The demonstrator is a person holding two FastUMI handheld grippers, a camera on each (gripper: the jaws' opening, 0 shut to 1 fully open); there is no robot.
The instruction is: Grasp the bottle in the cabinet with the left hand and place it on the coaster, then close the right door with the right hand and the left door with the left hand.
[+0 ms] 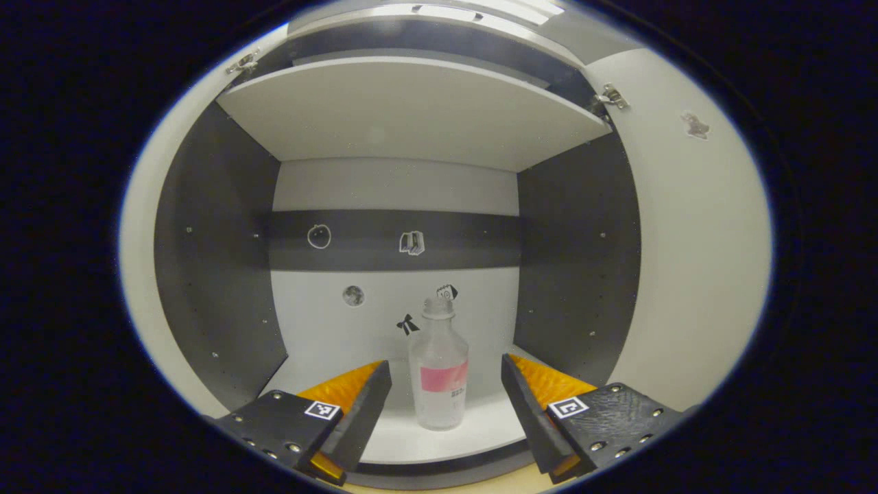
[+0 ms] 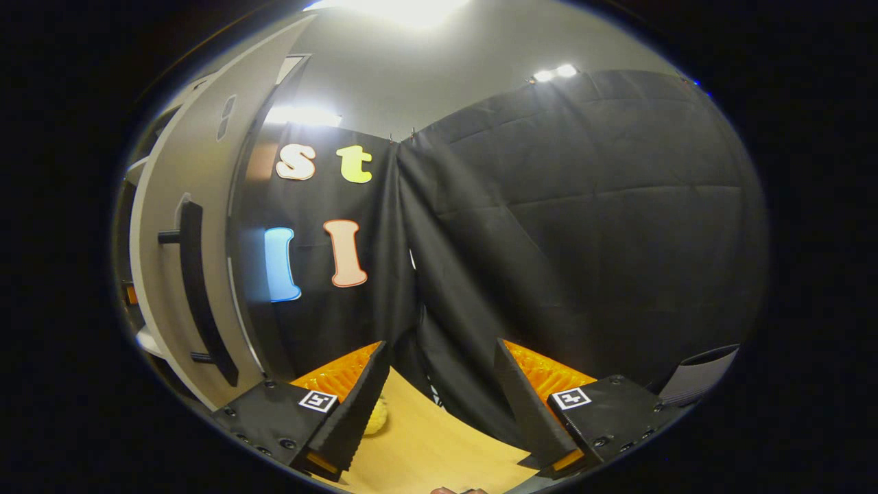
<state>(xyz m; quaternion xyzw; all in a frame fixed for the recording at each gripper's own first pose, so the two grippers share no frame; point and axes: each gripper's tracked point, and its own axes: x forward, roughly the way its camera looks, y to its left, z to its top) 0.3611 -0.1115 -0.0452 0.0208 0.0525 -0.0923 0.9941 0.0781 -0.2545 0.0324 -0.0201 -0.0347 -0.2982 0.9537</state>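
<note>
Both tongs stand spread, with nothing between their fingers. Seen in the left gripper view, the left gripper (image 1: 446,394) faces straight into the open cabinet (image 1: 219,261), and the bottle (image 1: 439,370) stands upright on the bottom shelf (image 1: 480,432), lined up with the gap between the fingers but not yet touched by either. It is a small clear bottle with a pink label and a pale cap, and it looks nearly empty, so I would judge it light and easy to knock over. Its smooth round wall may be slippery, and I cannot tell whether it is glass or plastic. The labelled middle of the body seems the best place to pinch, low enough to keep it steady. In the right gripper view, the right gripper (image 2: 439,405) hangs over a wooden table (image 2: 425,446) facing the black curtain, with the right door (image 2: 171,274) swung open just beside it, its dark handle (image 2: 199,295) facing outward.
</note>
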